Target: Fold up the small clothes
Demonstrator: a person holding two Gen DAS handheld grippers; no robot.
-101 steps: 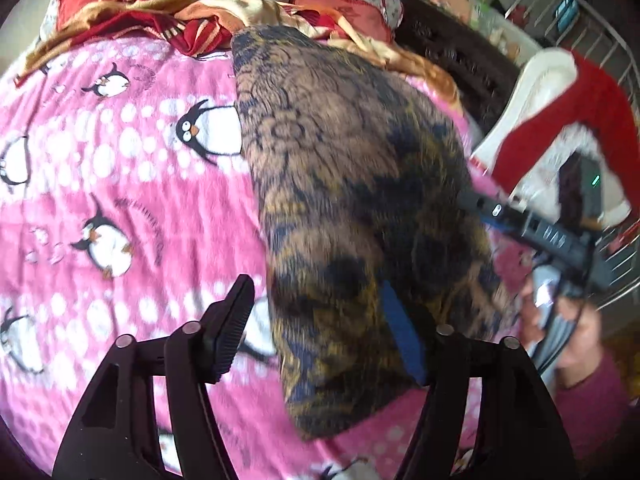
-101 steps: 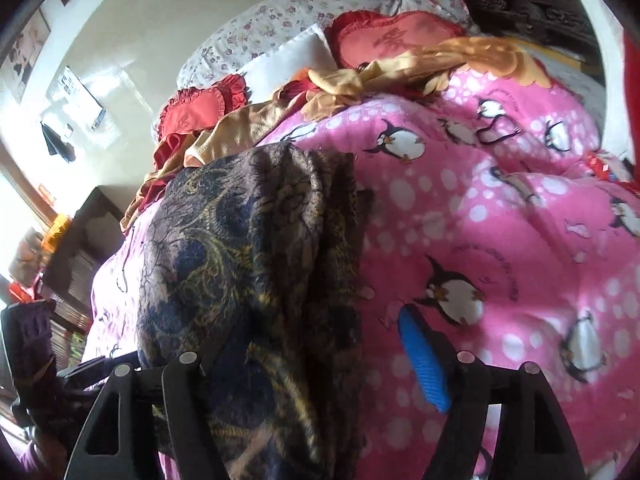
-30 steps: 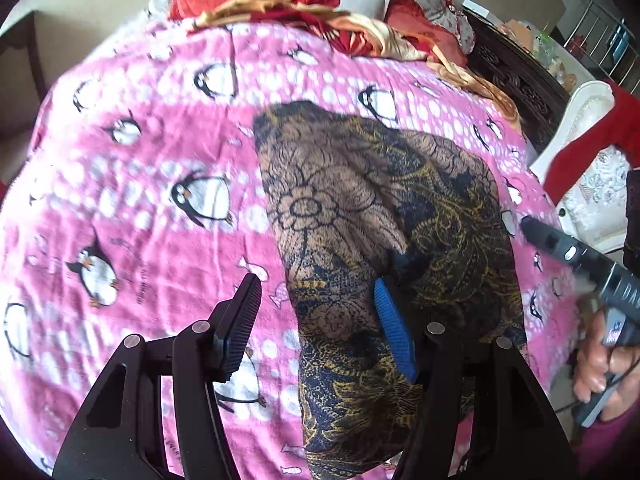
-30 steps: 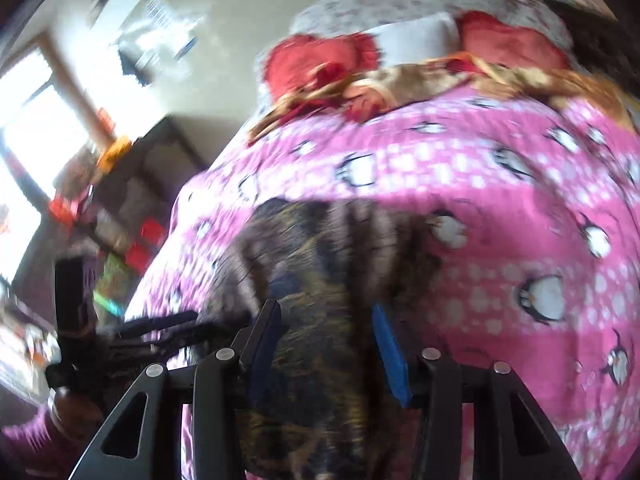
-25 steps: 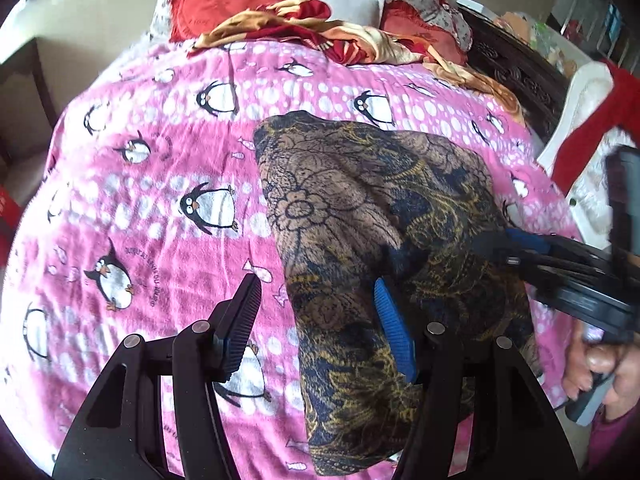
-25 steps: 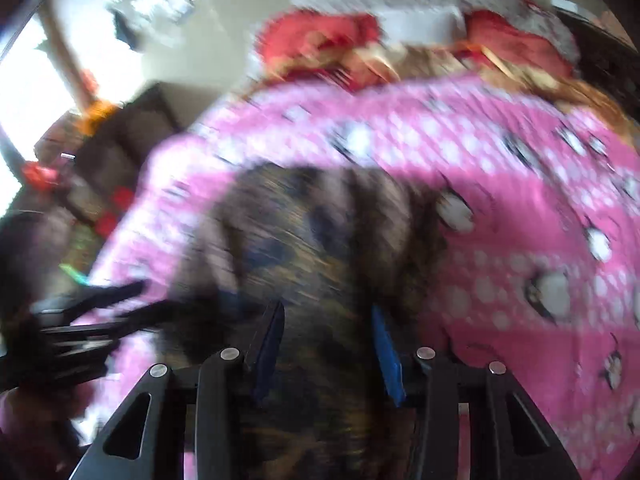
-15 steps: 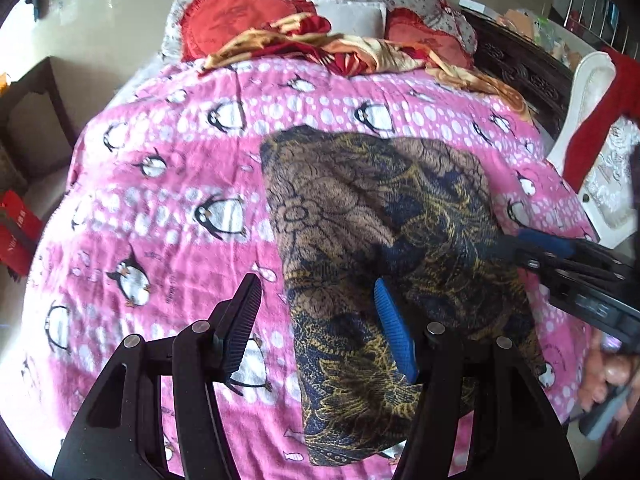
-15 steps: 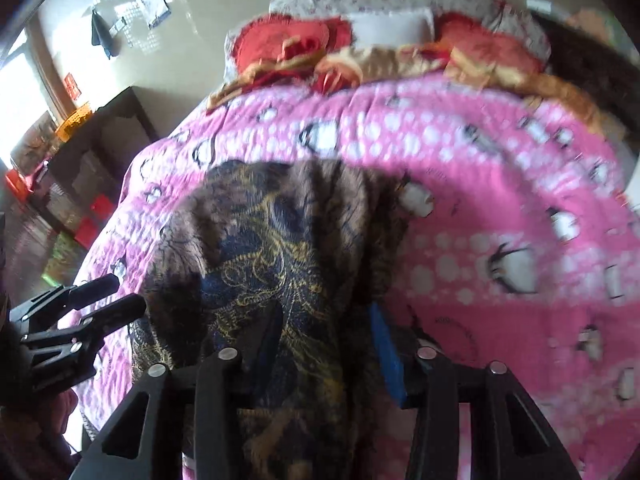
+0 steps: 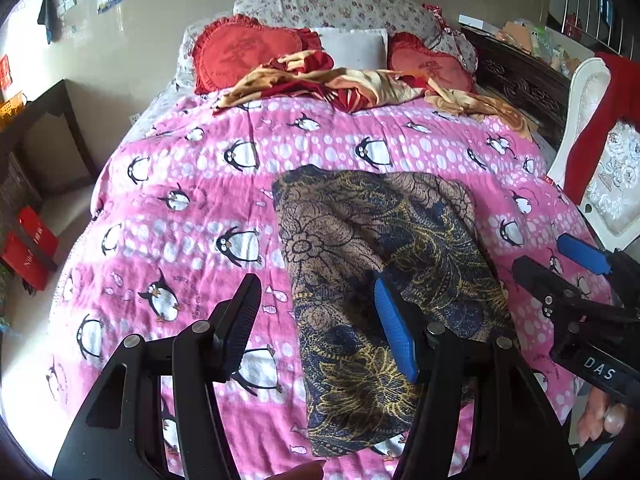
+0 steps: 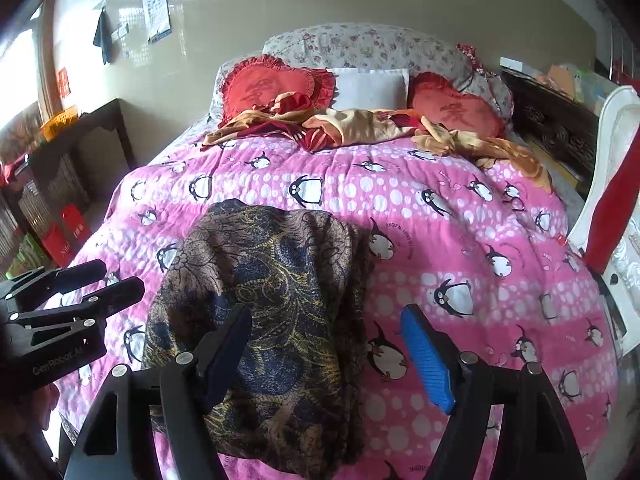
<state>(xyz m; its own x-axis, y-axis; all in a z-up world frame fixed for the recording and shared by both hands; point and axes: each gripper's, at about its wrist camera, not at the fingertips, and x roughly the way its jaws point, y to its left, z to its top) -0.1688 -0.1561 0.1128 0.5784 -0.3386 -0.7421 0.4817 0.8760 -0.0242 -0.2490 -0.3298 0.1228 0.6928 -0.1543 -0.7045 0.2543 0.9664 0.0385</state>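
A folded dark blue and gold patterned garment [image 9: 380, 264] lies flat on the pink penguin blanket [image 9: 180, 216]; it also shows in the right wrist view [image 10: 264, 300]. My left gripper [image 9: 320, 324] is open and empty, raised above the garment's near left edge. My right gripper [image 10: 332, 356] is open and empty, raised above the garment's near right edge. The right gripper also shows at the right of the left wrist view [image 9: 560, 272], and the left gripper at the left of the right wrist view [image 10: 80, 284].
Red heart cushions [image 9: 248, 52], a white pillow [image 9: 352, 46] and a crumpled orange-red cloth [image 9: 360, 84] lie at the bed's head. A white chair with red fabric [image 9: 600, 128] stands right of the bed. A dark side table [image 10: 72, 148] stands left.
Both grippers have let go of the garment, opened and pulled back and up. The garment now lies flat, folded, on the blanket.
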